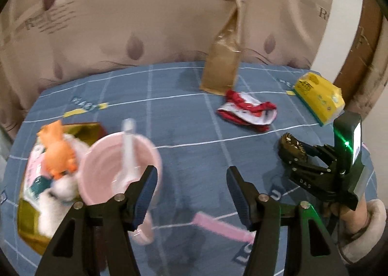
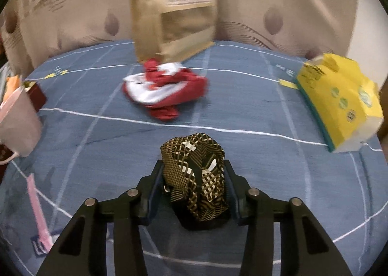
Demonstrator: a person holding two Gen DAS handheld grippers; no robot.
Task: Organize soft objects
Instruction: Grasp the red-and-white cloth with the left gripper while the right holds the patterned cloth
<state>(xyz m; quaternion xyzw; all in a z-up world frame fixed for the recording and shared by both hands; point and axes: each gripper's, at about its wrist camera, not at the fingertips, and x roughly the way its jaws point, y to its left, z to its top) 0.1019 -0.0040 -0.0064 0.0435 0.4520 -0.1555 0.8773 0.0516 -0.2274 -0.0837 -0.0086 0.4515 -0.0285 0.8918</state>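
While our right gripper (image 2: 194, 179) pinches the patterned cloth (image 2: 194, 179), it may slip; our left gripper (image 1: 191, 193), open and empty, could knock the pink bowl (image 1: 118, 167).

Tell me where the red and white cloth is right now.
The red and white cloth lies crumpled on the blue bedspread, just in front of the brown paper bag. In the right wrist view it sits centre-left, beyond the right gripper, with the yellow tissue pack to its right.

A paper bag (image 2: 169, 21) stood at the bed's (image 2: 242, 111) far edge with a crumpled garment (image 2: 165, 91) just before it and a tissue pack (image 2: 339, 101) toward the right edge.
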